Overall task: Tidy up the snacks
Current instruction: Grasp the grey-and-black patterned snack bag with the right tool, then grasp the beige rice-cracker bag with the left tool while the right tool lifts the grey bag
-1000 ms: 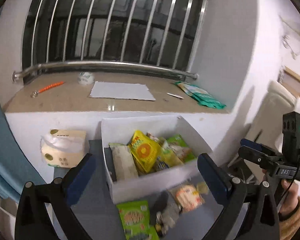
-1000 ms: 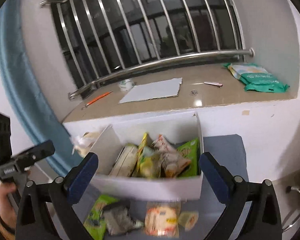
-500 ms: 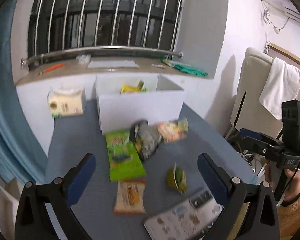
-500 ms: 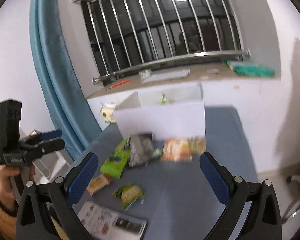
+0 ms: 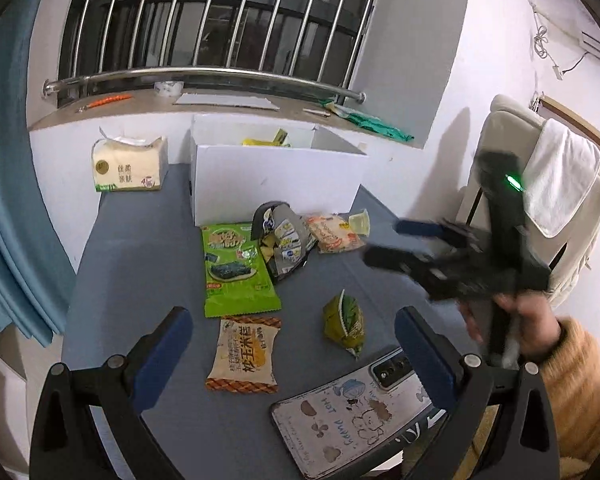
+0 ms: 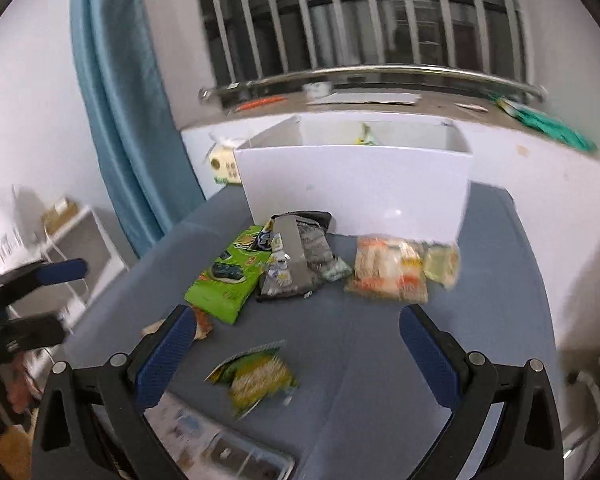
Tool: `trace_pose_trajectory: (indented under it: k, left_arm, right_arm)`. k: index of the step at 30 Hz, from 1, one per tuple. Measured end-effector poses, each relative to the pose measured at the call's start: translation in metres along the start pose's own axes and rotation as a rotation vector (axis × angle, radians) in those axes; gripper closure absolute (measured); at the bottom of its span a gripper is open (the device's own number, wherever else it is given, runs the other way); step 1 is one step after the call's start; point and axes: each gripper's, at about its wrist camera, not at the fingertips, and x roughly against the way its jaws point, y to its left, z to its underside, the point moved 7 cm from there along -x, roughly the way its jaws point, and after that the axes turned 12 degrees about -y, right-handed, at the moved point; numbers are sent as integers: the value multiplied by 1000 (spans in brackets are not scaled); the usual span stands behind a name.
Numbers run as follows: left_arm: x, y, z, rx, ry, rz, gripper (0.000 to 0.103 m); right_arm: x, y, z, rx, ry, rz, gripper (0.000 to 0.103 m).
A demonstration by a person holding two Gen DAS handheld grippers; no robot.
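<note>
Both tongs, left tongs (image 5: pixel 288 356) and right tongs (image 6: pixel 296 356), gaped wide and empty. Before the white box (image 5: pixel 276 180), the light, crinkly corn snack packet (image 5: pixel 244 354) likely pinched best by its crimped edge.

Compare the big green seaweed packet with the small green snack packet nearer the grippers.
The green seaweed packet is larger than the small green snack packet. The seaweed packet lies flat and rectangular; the small one looks puffed and crumpled. The seaweed packet touches the grey snack bag close to the white box; the small one lies alone, near the phone. Both lie loose on the grey table, outside the box.
</note>
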Motion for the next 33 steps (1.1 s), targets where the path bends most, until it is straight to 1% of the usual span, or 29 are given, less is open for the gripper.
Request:
trace_pose_trajectory:
  k: [2, 4, 8, 11, 15, 16, 17, 18, 19, 20, 25, 29, 31, 33]
  left_arm:
    - [-3, 2, 5, 2, 12, -7, 0]
    - [-6, 4, 11, 2, 28, -13, 0]
    - [-14, 10, 24, 10, 68, -22, 0]
    - [-19, 13, 29, 21, 87, -25, 0]
    - [-26, 16, 33, 41, 104, -32, 0]
    - [-28, 17, 34, 42, 108, -35, 0]
    - [-29, 17, 34, 42, 111, -38, 0]
    - [-30, 18, 36, 42, 117, -45, 0]
    - [-32, 19, 38, 42, 123, -50, 0]
    - [-32, 19, 39, 43, 126, -50, 0]
    - [-43, 22, 46, 49, 156, -58, 0]
    - [-61, 23, 53, -1, 200, -88, 0]
    - [-69, 24, 56, -19, 225, -107, 0]
    - [-74, 24, 58, -30, 239, -106, 0]
  right_arm:
    - [-21, -2, -5, 32, 33, -28, 0]
    - [-46, -6, -9, 47, 84, -50, 0]
    - [-86, -11, -13, 64, 138, -63, 0]
    - [-107, -9, -13, 64, 161, -77, 0]
    - [-130, -10, -5, 44, 213, -67, 1]
    - [-134, -9, -2, 41, 227, -79, 15]
    - [-138, -7, 1, 36, 242, -92, 41]
    - [-138, -7, 2, 21, 251, -98, 50]
    - [-137, -9, 1, 4, 254, -90, 59]
    - [-132, -13, -2, -13, 245, -78, 60]
    - [-91, -22, -19, -73, 146, -80, 60]
    - [-39, -24, -30, -113, 57, -92, 60]
    - [-12, -23, -31, -132, 16, -85, 60]
    - [18, -19, -28, -145, -30, -88, 60]
